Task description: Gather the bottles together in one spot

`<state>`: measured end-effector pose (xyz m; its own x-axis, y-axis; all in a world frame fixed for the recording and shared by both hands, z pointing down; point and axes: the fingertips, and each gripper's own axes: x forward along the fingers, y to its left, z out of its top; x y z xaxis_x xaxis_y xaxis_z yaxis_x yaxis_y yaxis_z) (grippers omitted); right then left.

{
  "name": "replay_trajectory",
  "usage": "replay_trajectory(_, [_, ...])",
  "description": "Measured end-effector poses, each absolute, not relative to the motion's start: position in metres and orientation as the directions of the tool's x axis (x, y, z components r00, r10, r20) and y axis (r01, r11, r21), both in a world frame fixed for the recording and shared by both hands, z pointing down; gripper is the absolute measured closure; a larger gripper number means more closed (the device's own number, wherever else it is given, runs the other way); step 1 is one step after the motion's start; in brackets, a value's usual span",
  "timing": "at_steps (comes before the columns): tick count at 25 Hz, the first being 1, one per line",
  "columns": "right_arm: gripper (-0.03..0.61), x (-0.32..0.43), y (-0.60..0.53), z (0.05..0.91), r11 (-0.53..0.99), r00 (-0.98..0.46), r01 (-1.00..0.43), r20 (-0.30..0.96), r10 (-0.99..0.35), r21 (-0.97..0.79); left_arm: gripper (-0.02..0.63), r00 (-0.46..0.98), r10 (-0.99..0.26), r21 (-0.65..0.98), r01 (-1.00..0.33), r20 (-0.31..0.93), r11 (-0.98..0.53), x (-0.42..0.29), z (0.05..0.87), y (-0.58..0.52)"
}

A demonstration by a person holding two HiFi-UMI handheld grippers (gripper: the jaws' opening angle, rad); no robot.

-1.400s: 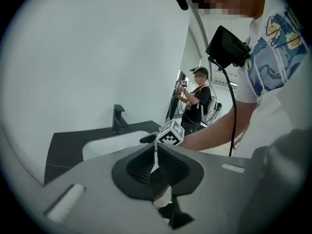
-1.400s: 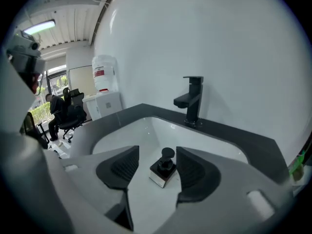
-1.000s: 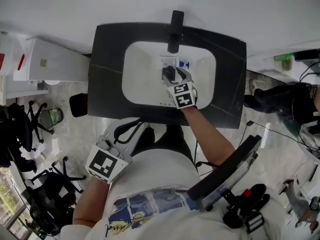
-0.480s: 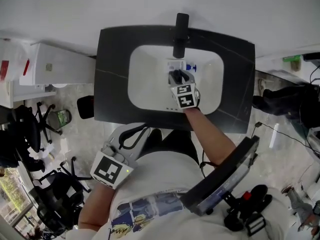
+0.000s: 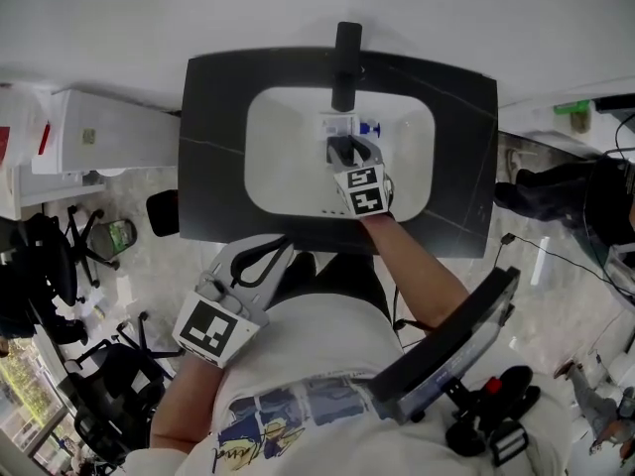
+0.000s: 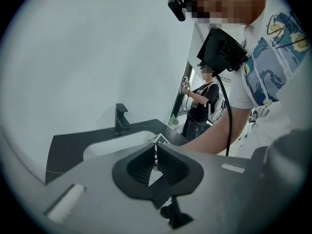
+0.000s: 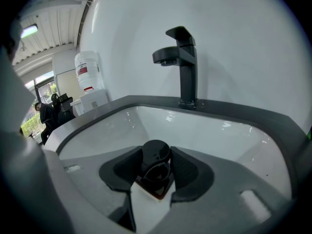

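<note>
White sink basin [image 5: 288,157] in bench [image 5: 213,147]: right gripper [image 7: 157,155] fingers just closed, clamped on black-capped bottle [image 7: 156,164]; straight lift advised, clear of faucet [image 7: 184,62]; left gripper [image 6: 156,150] fingers together, empty.

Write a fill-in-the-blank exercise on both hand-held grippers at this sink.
The black-capped bottle sits between the jaws of the ____ hand-held gripper, inside the white sink basin.
The left hand-held gripper has ____ between its shut jaws.
The tall faucet behind that basin is ____.
Answers: right; nothing; black.
The right hand-held gripper's jaws have just been closing on it.
</note>
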<state>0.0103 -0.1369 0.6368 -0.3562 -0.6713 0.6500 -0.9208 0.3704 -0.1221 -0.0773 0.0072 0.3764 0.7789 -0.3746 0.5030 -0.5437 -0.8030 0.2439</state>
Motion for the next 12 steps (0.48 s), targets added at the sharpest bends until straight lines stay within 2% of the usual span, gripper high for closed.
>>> replay_trajectory(12, [0.403, 0.035, -0.128, 0.582, 0.402, -0.362, -0.912, 0.617, -0.699, -0.08, 0.597, 0.815, -0.353, 0.255, -0.502, 0.459, -0.826, -0.056, 0.374, 0.003])
